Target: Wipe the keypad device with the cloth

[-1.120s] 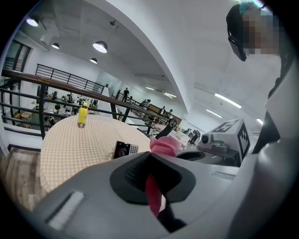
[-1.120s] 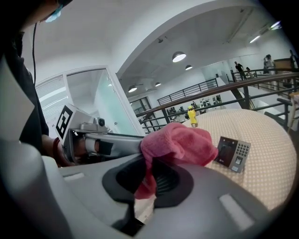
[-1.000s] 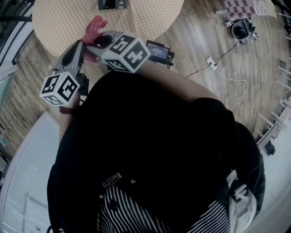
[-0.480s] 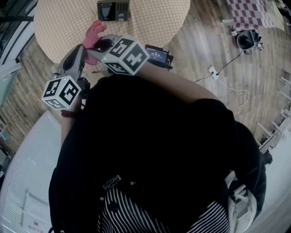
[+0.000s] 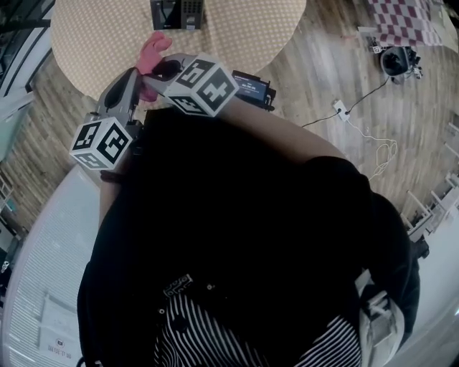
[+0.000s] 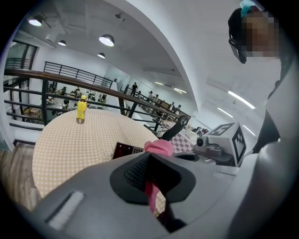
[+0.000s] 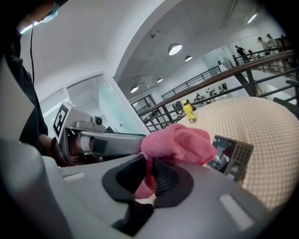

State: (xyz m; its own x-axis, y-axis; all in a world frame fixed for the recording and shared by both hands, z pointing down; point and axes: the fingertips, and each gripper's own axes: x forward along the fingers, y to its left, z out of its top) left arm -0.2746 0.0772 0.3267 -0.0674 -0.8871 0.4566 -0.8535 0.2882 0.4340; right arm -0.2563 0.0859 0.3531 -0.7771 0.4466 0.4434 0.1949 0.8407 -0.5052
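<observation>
One crumpled pink cloth (image 7: 180, 142) pinched by left gripper (image 6: 150, 176) and right gripper (image 7: 150, 179).

Round table (image 5: 237, 29), beige dotted top, carries the keypad device (image 5: 178, 13) just beyond the jaws; a small yellow object (image 6: 81, 108) stands farther off.

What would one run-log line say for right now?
left gripper: shut on pink fabric cloth | right gripper: shut on same cloth | black keypad device: on round beige table, not touched
</observation>
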